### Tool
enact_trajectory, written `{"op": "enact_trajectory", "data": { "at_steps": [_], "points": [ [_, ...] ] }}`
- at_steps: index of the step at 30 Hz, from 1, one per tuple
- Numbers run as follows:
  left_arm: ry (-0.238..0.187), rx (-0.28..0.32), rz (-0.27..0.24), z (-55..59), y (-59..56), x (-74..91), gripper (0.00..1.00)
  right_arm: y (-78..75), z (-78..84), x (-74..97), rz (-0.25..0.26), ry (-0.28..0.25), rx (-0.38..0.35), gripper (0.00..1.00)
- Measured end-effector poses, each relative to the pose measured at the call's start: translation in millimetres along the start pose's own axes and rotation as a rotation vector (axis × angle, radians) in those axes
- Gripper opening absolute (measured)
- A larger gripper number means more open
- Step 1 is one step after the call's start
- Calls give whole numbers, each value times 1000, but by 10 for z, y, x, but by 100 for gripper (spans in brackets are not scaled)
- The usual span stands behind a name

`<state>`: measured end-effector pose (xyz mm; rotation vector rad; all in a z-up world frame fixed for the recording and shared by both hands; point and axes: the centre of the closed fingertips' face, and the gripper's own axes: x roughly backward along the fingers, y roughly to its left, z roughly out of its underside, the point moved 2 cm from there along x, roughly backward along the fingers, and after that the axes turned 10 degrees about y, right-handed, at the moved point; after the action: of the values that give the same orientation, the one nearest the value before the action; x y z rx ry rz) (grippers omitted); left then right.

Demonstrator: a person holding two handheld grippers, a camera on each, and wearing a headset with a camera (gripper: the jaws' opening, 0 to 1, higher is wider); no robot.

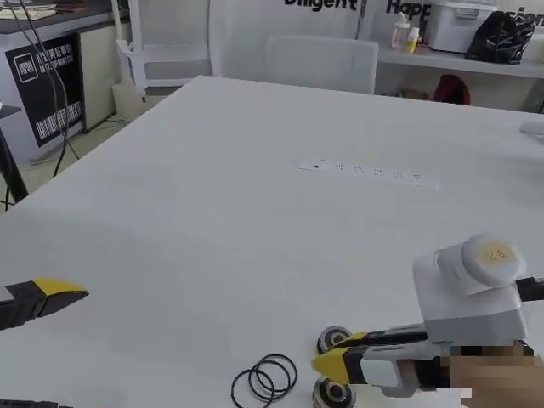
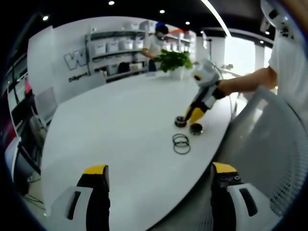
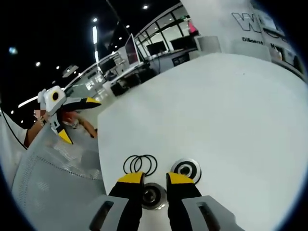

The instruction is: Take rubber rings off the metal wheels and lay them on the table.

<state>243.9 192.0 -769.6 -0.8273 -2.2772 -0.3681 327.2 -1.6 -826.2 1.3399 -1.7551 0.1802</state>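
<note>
Head view crops the right gripper (image 1: 333, 364) at the lower right edge, so little more than its front end shows. Its yellow-tipped jaws lie between two metal wheels. The far metal wheel (image 1: 333, 339) is half hidden behind them, and the near metal wheel (image 1: 332, 393) is clipped by the bottom edge. A small cluster of overlapping black rubber rings (image 1: 265, 380) lies flat on the white bench (image 1: 212, 212), just left of the wheels and apart from the jaws. Whether either wheel carries a ring is too small to make out.

From the right gripper view, the jaws stand close together with a narrow gap. The near metal wheel shows through that gap, mostly covered, and I cannot tell whether they pinch it.

From the left gripper view, the left gripper (image 2: 160, 174) has its jaws spread wide around nothing, well apart from the wheels and rings, near the bench's left edge.

A white power strip (image 1: 365, 172) lies farther out on the bench, with a white chair (image 1: 321, 61) beyond the far edge.
</note>
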Motion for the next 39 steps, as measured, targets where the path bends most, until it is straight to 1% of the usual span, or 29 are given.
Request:
{"op": "enact_trajectory", "data": {
  "at_steps": [1,3,7,9,10,13,16,21,23,26,28,30,31,34,36,38,39],
  "points": [
    [1,-1,0,1,0,1,88,0,11,43,12,6,20,17],
    [4,-4,0,3,-2,3,88,9,1,115,25,-5,38,18],
    [13,-15,-2,10,-5,6,88,46,-33,252,17,-35,38,20],
    [16,-17,-3,13,-4,7,88,51,-41,322,31,-47,48,22],
    [16,-17,-4,14,-4,9,88,48,-54,366,40,-62,55,22],
    [19,-21,-5,15,-4,13,88,44,-66,468,53,-86,55,23],
    [23,-26,-5,19,-7,13,88,26,-56,556,63,-93,50,25],
    [32,-36,3,23,-27,6,88,-28,-25,723,112,-110,54,26],
    [34,-38,4,23,-27,9,89,-33,-14,796,136,-115,66,27],
    [37,-41,7,27,-23,13,89,-33,17,869,158,-113,79,28],
    [40,-43,10,29,-20,13,88,-48,58,926,182,-110,89,29],
    [32,-33,21,16,-31,15,89,-85,103,952,208,-117,90,29],
    [28,-30,25,9,-35,19,89,-95,141,961,208,-110,92,29],
    [31,-45,19,-10,-26,35,89,-154,236,997,224,-123,50,30],
    [38,-54,21,-29,-23,38,89,-172,273,1026,232,-133,37,30],
    [41,-70,25,-69,-27,39,89,-187,316,1068,242,-146,21,30],
    [39,-80,23,-104,-23,39,89,-197,339,1097,246,-161,10,30]
  ]
}}
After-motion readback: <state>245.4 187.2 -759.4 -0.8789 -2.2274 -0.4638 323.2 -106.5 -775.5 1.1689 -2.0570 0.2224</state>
